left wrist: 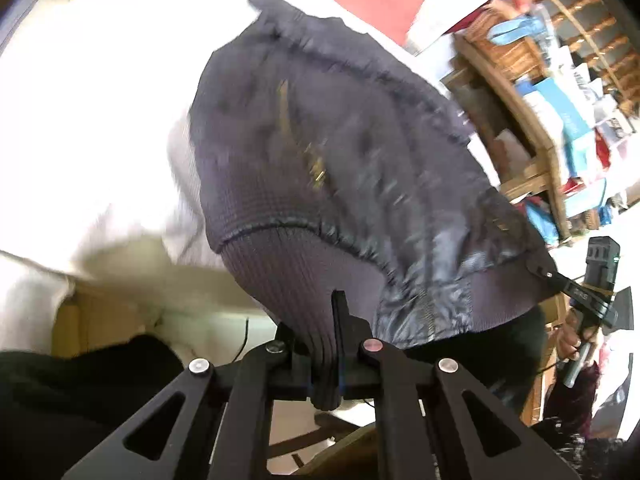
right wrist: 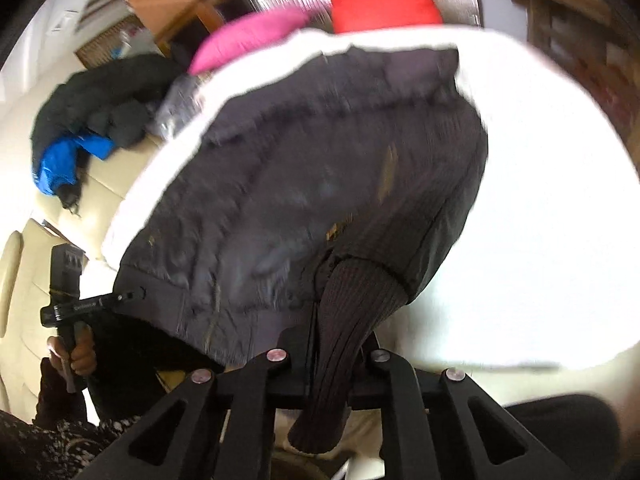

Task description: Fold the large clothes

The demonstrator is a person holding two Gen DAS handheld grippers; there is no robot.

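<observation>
- Left wrist view: a dark grey padded jacket (left wrist: 340, 152) is seen spread on a white surface (left wrist: 100, 100), with its lower part reaching over the near edge toward the camera.
- The fabric is quilted and slightly shiny, and a yellowish mark is seen near the middle of it.
- The ribbed cuff (left wrist: 296, 288) of a sleeve is clamped between the closed fingers of the left gripper (left wrist: 326, 344).
- At the right edge, the ribbed hem of the jacket is pinched by the right gripper (left wrist: 560, 278), which is held by a hand (left wrist: 576, 340).
- Wooden shelves (left wrist: 536, 128) with boxes are seen behind, and a red item (left wrist: 372, 0) lies at the far end of the surface.
- Right wrist view: the same jacket (right wrist: 320, 168) is seen lying on the white surface (right wrist: 540, 220), blurred by motion.
- A ribbed cuff (right wrist: 344, 312) is gripped tightly by the right gripper (right wrist: 332, 356) and hangs down through its fingers.
- At the left, the hem corner is held by the left gripper (right wrist: 128, 296), closed on the fabric, with a hand (right wrist: 78, 354) on its handle.
- A pink cushion (right wrist: 252, 34), a red item (right wrist: 384, 0) and a pile of dark and blue clothes (right wrist: 88, 116) on a cream sofa (right wrist: 28, 280) are seen further away.
</observation>
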